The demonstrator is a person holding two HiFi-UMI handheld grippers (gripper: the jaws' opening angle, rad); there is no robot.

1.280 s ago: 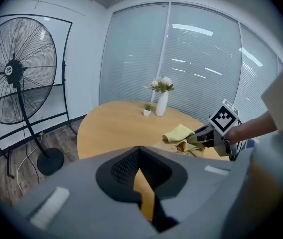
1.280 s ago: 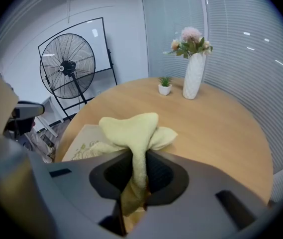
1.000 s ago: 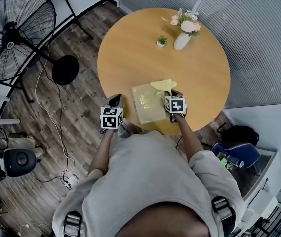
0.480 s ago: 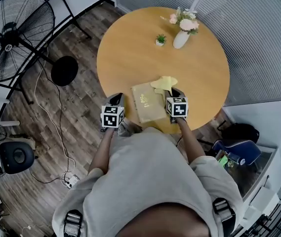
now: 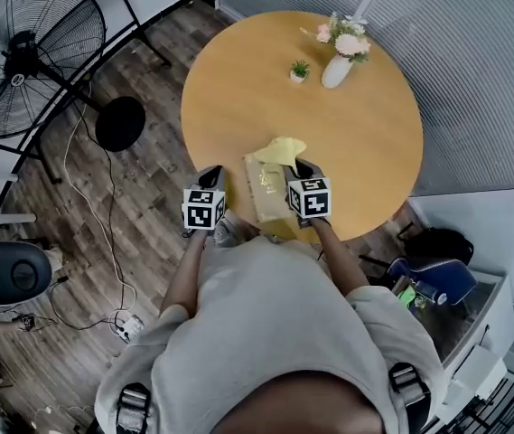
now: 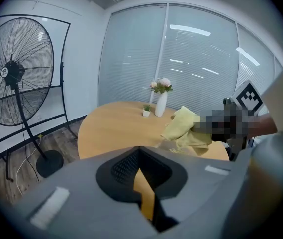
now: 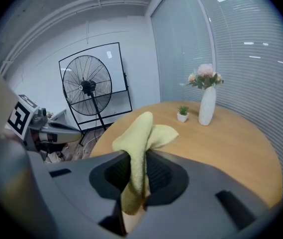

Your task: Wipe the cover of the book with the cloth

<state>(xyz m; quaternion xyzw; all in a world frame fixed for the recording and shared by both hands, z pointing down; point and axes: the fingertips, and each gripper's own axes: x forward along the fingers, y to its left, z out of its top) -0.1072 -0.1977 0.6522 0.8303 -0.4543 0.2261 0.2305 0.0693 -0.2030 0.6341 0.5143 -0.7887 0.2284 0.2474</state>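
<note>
Two grippers, is that right, the listener is asking. What is each one doing?

Yes, the describer is answering. A person is standing at a round wooden table (image 5: 347, 134) and holding one in each hand. The right gripper (image 5: 298, 166) is clenching a yellow cloth (image 5: 280, 150). In the right gripper view, the cloth (image 7: 137, 143) is running up between the jaws and flopping forward over them. The left gripper (image 5: 210, 178) is hanging just off the table's near-left edge, over the wood floor. Its jaws are standing narrowly apart, with nothing between them.

Where is the book lying?

The book (image 5: 264, 193) is lying flat at the near edge of the table, between the two grippers, with its pale glossy cover facing up. The right gripper is hovering over the book's right side. The loose end of the cloth is spreading across the book's far end and onto the table beyond it. I cannot tell whether the cloth is pressing on the cover or only draping there.

How far along is the wiping?

The cloth is already in hand and at the book, so the pickup is done. The cover is not showing which parts are wiped. I am judging that the near part of the cover is waiting for its strokes. Nothing is steadying the book.
</note>
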